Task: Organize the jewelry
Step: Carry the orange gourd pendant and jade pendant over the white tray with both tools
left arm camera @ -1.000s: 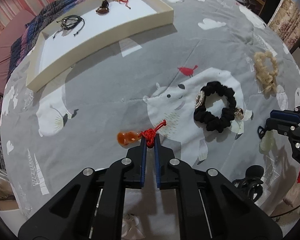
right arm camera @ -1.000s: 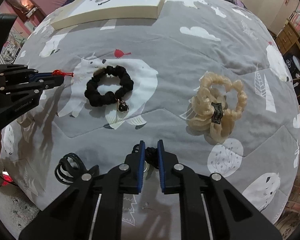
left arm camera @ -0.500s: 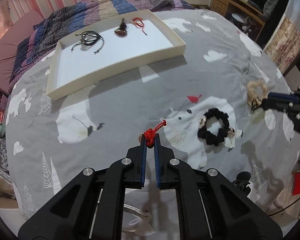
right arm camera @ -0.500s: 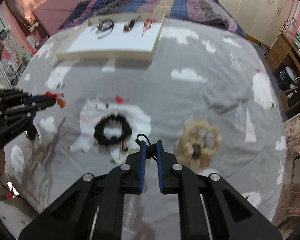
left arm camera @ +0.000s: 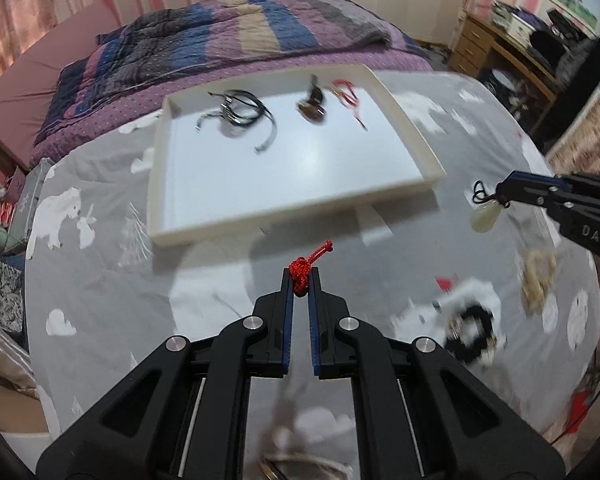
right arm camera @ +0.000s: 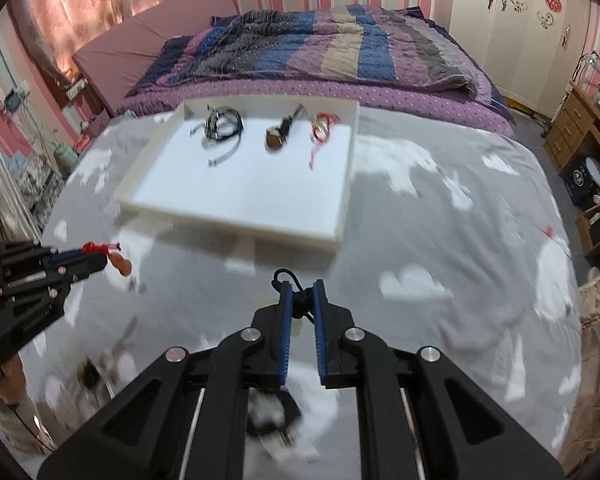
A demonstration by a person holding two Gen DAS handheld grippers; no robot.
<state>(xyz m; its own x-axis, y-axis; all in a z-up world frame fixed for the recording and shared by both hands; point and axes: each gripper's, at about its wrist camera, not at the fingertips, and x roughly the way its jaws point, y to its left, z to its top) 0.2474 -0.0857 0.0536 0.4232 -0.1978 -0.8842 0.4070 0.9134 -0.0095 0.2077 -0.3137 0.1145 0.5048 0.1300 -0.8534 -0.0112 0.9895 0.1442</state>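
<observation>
A bed with a grey bear-print cover [left arm camera: 100,280] fills both views, with one striped purple-and-blue quilt [right arm camera: 320,56] bunched at its far end. On the cover sits one shallow white tray [left arm camera: 416,136], rectangular with a low cream rim. Three pieces of jewelry lie in a row along its far side: a tangle of black cord bracelets [right arm camera: 222,126], a brown pendant on a dark cord [right arm camera: 276,138], and a red cord bracelet [right arm camera: 322,128]. They lie apart from one another.

On the cover to the right in the left wrist view lie two hair scrunchies, both blurred: one cream [left arm camera: 536,276] and one black [left arm camera: 470,330] with a metal charm.

The left hand-held gripper [left arm camera: 300,280] is clenched on a red knotted cord [left arm camera: 302,270], whose tail sticks out past the fingertips. In the right wrist view an orange pendant [right arm camera: 120,266] hangs from that cord, above the cover and near the tray's front left corner.

The right hand-held gripper [right arm camera: 300,300] is clenched on a black cord [right arm camera: 300,298], with a small loop poking out ahead of the fingertips. In the left wrist view a pale, milky oval pendant [left arm camera: 485,218] dangles from it, held in the air just beside the tray's front right corner.
</observation>
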